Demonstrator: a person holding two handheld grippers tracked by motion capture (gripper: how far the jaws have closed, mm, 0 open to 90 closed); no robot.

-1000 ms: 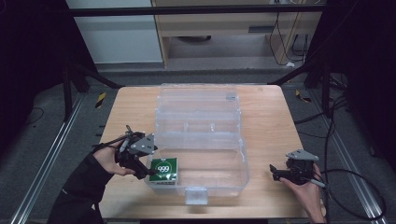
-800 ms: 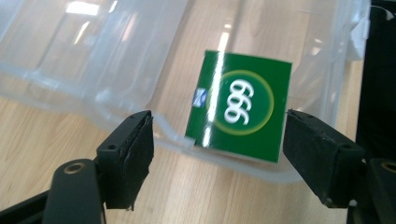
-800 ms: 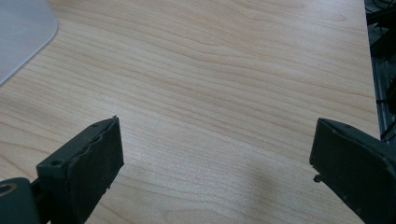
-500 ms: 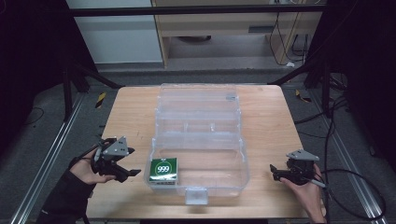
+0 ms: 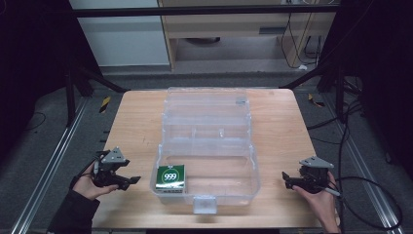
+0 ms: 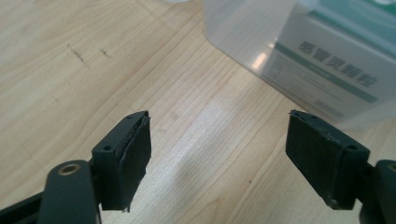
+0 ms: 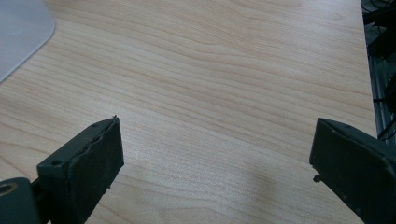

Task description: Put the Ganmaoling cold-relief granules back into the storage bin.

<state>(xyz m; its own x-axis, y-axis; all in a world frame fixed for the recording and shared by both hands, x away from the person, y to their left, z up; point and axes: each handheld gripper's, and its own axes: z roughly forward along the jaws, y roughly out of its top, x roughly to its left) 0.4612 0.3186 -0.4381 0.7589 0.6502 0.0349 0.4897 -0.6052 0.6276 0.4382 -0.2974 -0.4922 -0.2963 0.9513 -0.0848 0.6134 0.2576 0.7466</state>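
While our left hand-held gripper rests low on the tabletop with its jaws spread wide and nothing between them, the green-and-white box sits just beyond it, inside the front left corner of the clear plastic case. From the left gripper view we see the box through the case wall, its printed side panel facing us. We judge it a light cardboard carton, stiff enough to pinch yet easy to dent, with smooth printed faces that could slip. Taking it across its two narrow sides from above looks best to us, since the wall of the case blocks any approach from the side.

Our right hand-held gripper lies well apart at the right edge of the tabletop, jaws equally wide and empty; its own view looks over bare wood, with one rounded corner of the case at the upper left. The open lid of the case stands behind the tray, and a latch tab juts out at the front. Around the tabletop we see dark floor, cables and frame rails.
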